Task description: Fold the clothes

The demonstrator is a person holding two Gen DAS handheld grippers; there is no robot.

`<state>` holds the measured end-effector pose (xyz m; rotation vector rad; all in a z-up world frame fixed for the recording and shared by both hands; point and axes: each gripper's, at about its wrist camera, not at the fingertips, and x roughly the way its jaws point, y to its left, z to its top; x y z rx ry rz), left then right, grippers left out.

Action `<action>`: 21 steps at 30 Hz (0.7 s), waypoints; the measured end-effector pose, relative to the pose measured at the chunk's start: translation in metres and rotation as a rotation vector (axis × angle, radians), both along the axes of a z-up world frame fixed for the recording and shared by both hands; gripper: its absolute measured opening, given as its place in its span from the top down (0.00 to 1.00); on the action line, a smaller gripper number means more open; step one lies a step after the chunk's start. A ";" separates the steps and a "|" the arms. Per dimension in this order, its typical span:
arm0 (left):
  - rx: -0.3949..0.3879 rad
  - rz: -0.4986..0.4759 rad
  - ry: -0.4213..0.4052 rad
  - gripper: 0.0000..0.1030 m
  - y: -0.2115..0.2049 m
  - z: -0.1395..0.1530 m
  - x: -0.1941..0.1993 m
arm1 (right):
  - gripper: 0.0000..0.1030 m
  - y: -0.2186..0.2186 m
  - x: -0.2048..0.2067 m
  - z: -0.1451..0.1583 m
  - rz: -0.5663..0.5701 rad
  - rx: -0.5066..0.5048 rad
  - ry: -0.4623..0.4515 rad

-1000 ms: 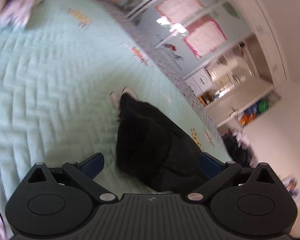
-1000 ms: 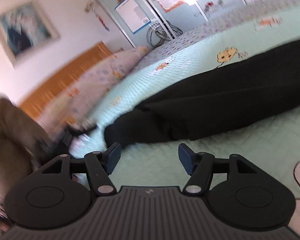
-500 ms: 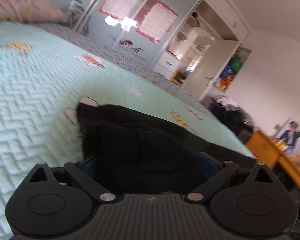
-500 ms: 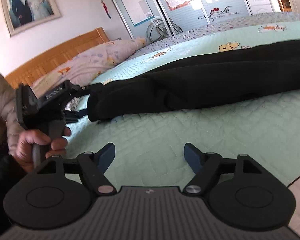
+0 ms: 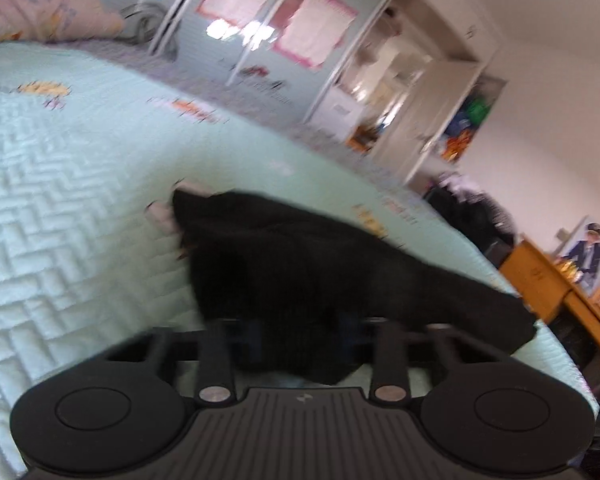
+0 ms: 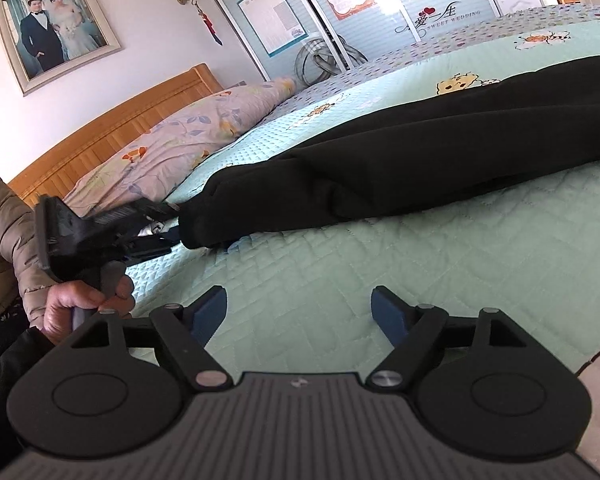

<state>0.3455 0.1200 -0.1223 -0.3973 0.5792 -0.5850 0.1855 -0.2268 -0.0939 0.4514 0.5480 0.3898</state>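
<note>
A long black garment point(image 6: 420, 152) lies stretched across the pale green quilted bedspread point(image 6: 380, 280), running from its near edge, by the person, away toward the far side of the bed. Its near end point(image 5: 300, 280) sits bunched between the fingers of the left gripper point(image 5: 296, 332), whose jaws are closing on it; the left wrist view is blurred and the cloth covers the pads, so they seem to be pressing the fabric, though I cannot be sure the grip is complete. From the right wrist view the same left gripper point(image 6: 172, 232) shows at the garment's end near the headboard side, carried by the person's left hand point(image 6: 84, 304) in a puffy tan sleeve point(image 6: 8, 232). The right gripper point(image 6: 300, 312) hangs low over a bare stretch of bedspread, near the garment but apart from it, its jaws opening, with only quilt showing between its blue pads point(image 6: 208, 312). A floral pillow point(image 6: 180, 136) rests against the wooden headboard point(image 6: 112, 136) at the bed's head, and a framed wedding photograph point(image 6: 56, 28) hangs on the wall above it.
</note>
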 end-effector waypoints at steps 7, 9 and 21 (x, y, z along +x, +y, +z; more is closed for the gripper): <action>-0.034 0.046 0.004 0.91 0.016 0.004 0.000 | 0.20 0.005 0.000 0.001 0.003 -0.006 0.002; -0.100 0.070 -0.017 0.91 0.034 0.011 -0.004 | 0.20 0.005 -0.001 0.001 0.003 -0.006 0.002; -0.021 -0.049 0.003 0.92 0.045 0.007 -0.012 | 0.19 0.008 -0.002 0.003 -0.004 -0.023 0.001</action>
